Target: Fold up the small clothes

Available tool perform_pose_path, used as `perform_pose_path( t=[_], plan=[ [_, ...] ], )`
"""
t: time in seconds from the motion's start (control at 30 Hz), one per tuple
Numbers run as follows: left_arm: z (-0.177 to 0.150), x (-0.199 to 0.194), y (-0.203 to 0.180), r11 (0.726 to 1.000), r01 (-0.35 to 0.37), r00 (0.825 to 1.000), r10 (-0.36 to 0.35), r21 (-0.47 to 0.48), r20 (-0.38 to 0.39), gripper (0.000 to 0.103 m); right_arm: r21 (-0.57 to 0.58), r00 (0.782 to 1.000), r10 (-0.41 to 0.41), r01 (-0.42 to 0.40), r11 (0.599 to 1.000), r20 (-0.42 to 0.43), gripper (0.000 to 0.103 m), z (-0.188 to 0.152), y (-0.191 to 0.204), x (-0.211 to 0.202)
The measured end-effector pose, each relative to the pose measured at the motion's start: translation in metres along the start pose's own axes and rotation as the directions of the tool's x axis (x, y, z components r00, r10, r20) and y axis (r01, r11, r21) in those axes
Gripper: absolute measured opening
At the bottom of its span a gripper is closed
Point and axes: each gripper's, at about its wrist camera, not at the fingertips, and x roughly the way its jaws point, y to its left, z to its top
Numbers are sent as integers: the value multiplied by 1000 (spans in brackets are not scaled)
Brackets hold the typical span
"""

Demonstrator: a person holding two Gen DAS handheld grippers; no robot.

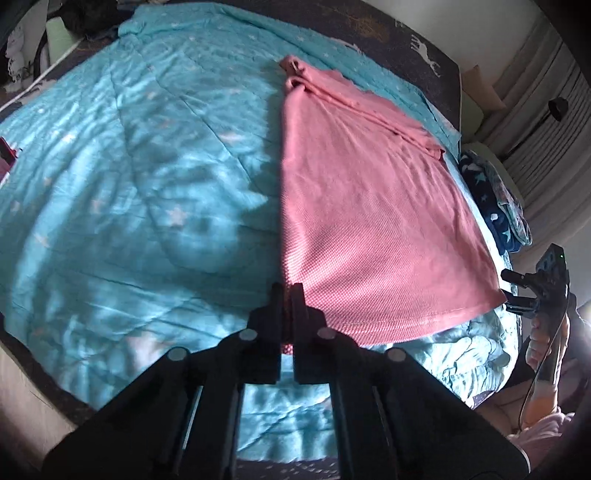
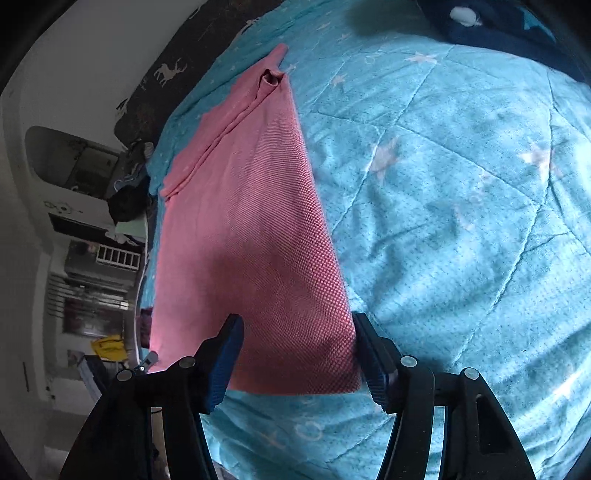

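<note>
A pink knit garment (image 1: pixel 369 206) lies folded lengthwise on a turquoise star-print quilt (image 1: pixel 129 177). My left gripper (image 1: pixel 287 291) is shut on the garment's near left hem corner. My right gripper (image 2: pixel 297 332) is open, its jaws spread around the garment's (image 2: pixel 251 229) near right hem corner, just above the cloth. The right gripper also shows in the left wrist view (image 1: pixel 517 291) at the garment's right corner, open. The sleeves and collar end lie folded at the far end.
A dark blue star-print blanket (image 1: pixel 495 206) lies bunched at the quilt's right edge, also in the right wrist view (image 2: pixel 498 22). A dark deer-print sheet (image 1: pixel 406 33) borders the far side. Shelves and clutter (image 2: pixel 92 258) stand beyond the bed's left side.
</note>
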Motion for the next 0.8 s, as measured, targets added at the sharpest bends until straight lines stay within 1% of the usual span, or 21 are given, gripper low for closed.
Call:
perform_pose_path(
  t=[0.03,0.07,0.1,0.2,0.27,0.3,0.33,0.37,0.4,0.47,0.5,0.53,0.6,0.73,0.8],
  plan=[
    [0,-5,3,1000,-9,1000,9,6,3,2,3,1000,18,-18,1000,-16,59,0,0,1],
    [1,-7,6,999,-36,999,36,10,4,2,2,1000,18,-18,1000,-23,56,0,-1,2],
    [0,-7,10,999,-47,999,48,14,-3,2,-7,1000,7,-7,1000,-26,52,0,-2,3],
    [-3,-5,14,1000,14,1000,-14,-22,-13,2,-23,1000,-1,0,1000,-25,51,-3,-2,5],
    [-2,-3,11,999,40,999,-40,-28,-15,19,-37,1000,-9,8,999,-25,51,-4,0,5],
    [-1,-1,7,998,59,998,-59,-26,-16,42,-48,1000,-18,16,999,-26,51,-6,0,5],
    [0,2,3,996,82,996,-83,-22,-23,62,-55,999,-25,23,998,-27,50,-5,1,6],
    [1,5,-1,995,96,995,-97,-16,-30,66,-63,999,-34,32,997,-27,50,-6,2,7],
    [1,9,-7,995,102,994,-102,4,-41,66,-67,999,-39,37,997,-28,49,-6,4,9],
    [3,18,-13,996,82,995,-80,23,-62,66,-67,999,-43,41,997,-27,49,-6,5,10],
    [4,26,-13,998,62,995,-60,17,-82,66,-65,999,-43,41,997,-26,49,-5,8,13],
    [5,28,-12,998,62,994,-61,9,-85,66,-63,999,-41,40,997,-25,49,-6,8,14],
    [7,26,-10,997,77,994,-77,-3,-73,66,-62,999,-40,38,997,-22,48,-4,7,14],
    [7,27,-5,994,102,992,-104,-29,-76,66,-57,999,-26,25,998,-23,48,-4,-3,12],
    [8,29,-2,993,108,991,-111,-36,-72,67,-39,1000,-2,1,999,-30,48,-2,-10,10]
  ],
)
